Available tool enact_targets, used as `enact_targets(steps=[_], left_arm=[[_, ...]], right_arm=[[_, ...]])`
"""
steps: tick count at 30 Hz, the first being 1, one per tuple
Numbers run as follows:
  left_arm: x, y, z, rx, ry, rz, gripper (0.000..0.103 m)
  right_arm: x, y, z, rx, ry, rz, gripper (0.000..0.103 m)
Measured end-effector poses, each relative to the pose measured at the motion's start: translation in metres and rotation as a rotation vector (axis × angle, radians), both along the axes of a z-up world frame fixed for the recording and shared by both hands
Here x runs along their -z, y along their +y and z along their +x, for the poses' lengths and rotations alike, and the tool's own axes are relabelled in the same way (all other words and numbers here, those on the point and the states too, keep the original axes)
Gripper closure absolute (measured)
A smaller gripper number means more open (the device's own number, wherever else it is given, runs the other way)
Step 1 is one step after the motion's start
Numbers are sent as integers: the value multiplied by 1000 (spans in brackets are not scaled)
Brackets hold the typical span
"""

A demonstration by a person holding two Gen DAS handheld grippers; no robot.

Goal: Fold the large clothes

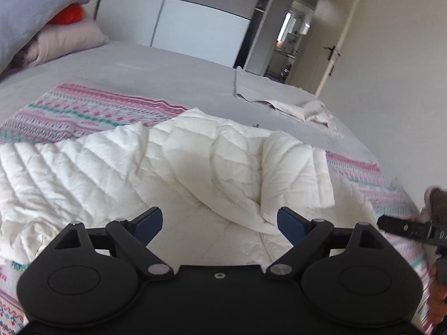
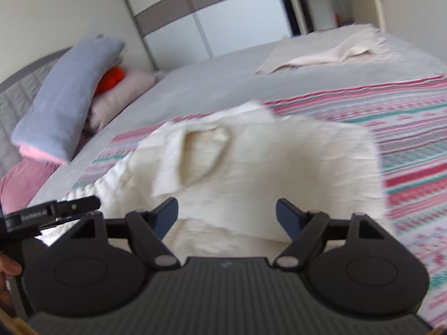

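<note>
Bed: a wide bed with a plain grey sheet (image 1: pixel 181 83), crossed by a pink, teal and white patterned blanket (image 1: pixel 83 111).
Garment: a white quilted padded jacket (image 1: pixel 195 162) lies rumpled on the patterned blanket, its long axis running across the bed from left to right.
Pillows: a grey-blue pillow (image 2: pixel 69 97) leans over a pale pink one at the head.
Spare cloth: a beige folded cloth (image 2: pixel 321 53) lies well apart, towards the far corner.
Left claw: the left claw (image 1: pixel 220 220) hovers spread wide and empty, the jacket's middle straight ahead.
Right claw: the right claw (image 2: pixel 226 212) is wide and empty too, over the jacket's folded end.
Nearer: both look about equally close; I'd judge each takes its own end.
</note>
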State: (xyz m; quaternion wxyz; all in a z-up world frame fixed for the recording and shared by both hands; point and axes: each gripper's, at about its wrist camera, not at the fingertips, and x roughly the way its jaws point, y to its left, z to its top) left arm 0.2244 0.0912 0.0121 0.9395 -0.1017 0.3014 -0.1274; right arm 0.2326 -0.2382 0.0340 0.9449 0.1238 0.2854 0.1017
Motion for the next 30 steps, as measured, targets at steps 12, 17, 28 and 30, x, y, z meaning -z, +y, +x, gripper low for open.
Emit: enact_targets(steps=[12, 17, 28, 30], left_arm=[[28, -105, 52, 50, -126, 366, 15], [20, -35, 61, -262, -37, 97, 17], [33, 0, 91, -150, 60, -94, 57], [30, -9, 88, -150, 44, -63, 88]], right_arm=[[55, -56, 15, 54, 79, 128, 62], [67, -68, 15, 57, 113, 211, 62], [45, -78, 5, 87, 59, 246, 51], [42, -83, 3, 114, 32, 253, 50]])
